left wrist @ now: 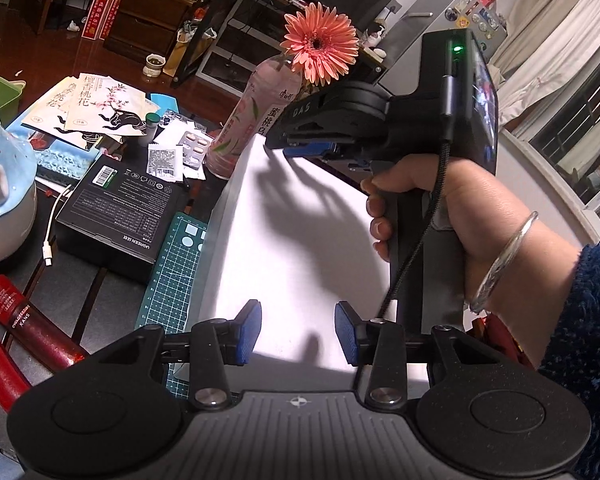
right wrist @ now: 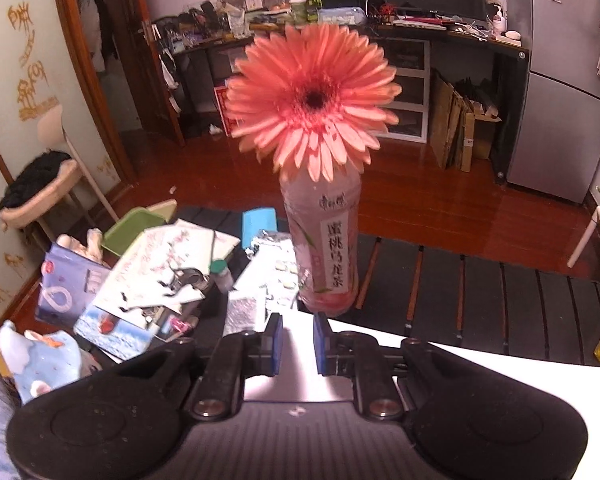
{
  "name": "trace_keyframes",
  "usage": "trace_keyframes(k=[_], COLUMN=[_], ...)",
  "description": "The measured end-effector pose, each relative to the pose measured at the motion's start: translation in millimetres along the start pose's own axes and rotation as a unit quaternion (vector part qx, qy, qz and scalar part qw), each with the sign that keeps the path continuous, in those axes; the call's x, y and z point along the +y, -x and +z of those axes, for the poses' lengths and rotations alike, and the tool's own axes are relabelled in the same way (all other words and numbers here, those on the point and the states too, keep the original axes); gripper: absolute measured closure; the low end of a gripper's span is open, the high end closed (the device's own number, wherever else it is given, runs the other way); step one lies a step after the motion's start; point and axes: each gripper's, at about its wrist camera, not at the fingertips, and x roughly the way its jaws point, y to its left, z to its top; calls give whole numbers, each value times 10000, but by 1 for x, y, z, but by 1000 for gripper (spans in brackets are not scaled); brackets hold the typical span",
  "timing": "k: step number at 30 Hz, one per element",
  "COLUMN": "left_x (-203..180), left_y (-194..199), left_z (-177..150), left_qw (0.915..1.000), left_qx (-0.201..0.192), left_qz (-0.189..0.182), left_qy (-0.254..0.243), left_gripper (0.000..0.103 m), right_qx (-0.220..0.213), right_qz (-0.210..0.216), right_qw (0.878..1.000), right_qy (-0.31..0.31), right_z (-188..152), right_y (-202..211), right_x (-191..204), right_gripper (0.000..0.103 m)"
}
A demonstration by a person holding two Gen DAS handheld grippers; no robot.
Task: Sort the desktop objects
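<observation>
Pink flower (right wrist: 312,100) in bottle (right wrist: 324,248), left gripper (left wrist: 298,332) and right gripper (right wrist: 298,344) slightly parted, empty

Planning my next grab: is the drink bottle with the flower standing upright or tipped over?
Upright. The bottle stands on its base on the dark table, label vertical, with the pink flower sticking out of its top.

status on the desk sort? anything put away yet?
Done: nothing visibly. The white box lid carries nothing sorted. In hand: nothing; the left gripper and right gripper hover over the lid, jaws apart and empty. Left: face mask packets, pill blister, black box, red tubes, flower bottle.
</observation>
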Motion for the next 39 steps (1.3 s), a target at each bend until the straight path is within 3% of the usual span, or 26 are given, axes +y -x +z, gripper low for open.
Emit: trace_keyframes(k=[39], left_x=[-2], left_y=[0], left_z=[-1], left_qw=[10000], left_qx=[-20], left_qz=[41], left_qy=[-73], left_gripper=[62], right_qx=[-142], right_qz=[-115], right_qw=[9992], right_qy=[360], right_z=[-23], right_y=[11], right_x=[9], right_gripper=[89])
